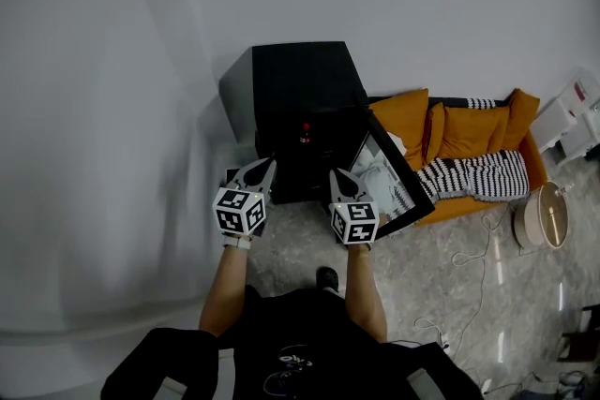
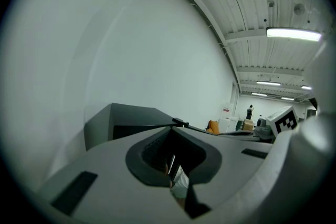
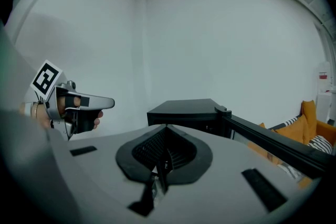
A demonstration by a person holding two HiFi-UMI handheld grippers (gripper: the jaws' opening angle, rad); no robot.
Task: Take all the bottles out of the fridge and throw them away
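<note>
Left gripper point(image 1: 268, 166) and right gripper point(image 1: 339, 175) closed, empty, near fridge point(image 1: 300, 75) front; open door point(image 1: 398, 178) edge beside right gripper; possibly bottle point(image 1: 305, 130) inside.

The fridge point(image 1: 302, 98) is showing plain black all over, and a small red spot point(image 1: 305, 128) is standing out in its dark inside. The left gripper point(image 1: 265, 166) and the right gripper point(image 1: 340, 175) are both showing light grey bodies with dark pads, and each is carrying a cube with black-and-white square markers. The sofa point(image 1: 469, 131) is showing orange cushions, and the throw point(image 1: 473, 175) on it is showing black-and-white zigzag stripes. The wall point(image 1: 141, 33) is looking plain pale grey. The floor point(image 1: 441, 286) is showing light grey with a marbled pattern. The person is wearing a black top point(image 1: 291, 342). The round thing point(image 1: 544, 215) is looking beige.
</note>
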